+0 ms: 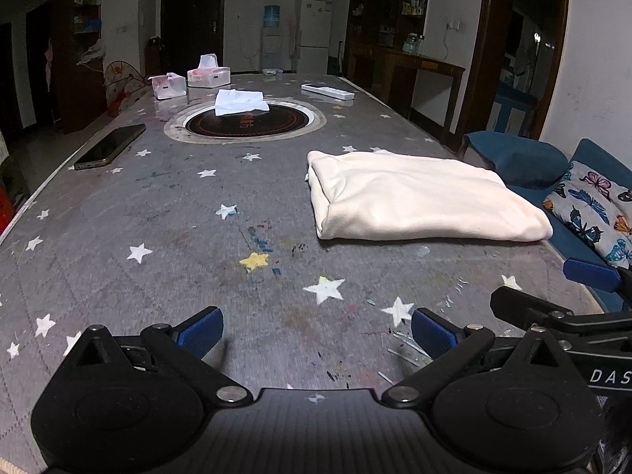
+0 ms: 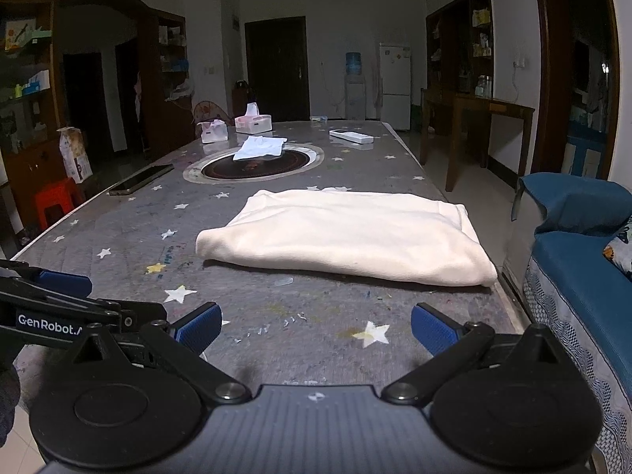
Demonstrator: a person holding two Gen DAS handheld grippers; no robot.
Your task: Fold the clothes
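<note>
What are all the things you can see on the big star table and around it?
Folded garment: one, cream, right side of the table.
Table: one, grey with stars.
Round hob: one, dark, set into the table's middle.
White cloth: one, lying on the hob.
Phone: one, dark, left edge.
Tissue boxes: two, pink-white, far end.
Remote: one, white, far right.
Sofa: one, blue, right of the table.
Left gripper: open, empty.
Right gripper: open, empty.

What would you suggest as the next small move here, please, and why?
Probably draw both grippers back: the cream garment already lies folded in a compact bundle on the table, and the left hand-held gripper and right hand-held gripper are open, empty, short of it.
</note>
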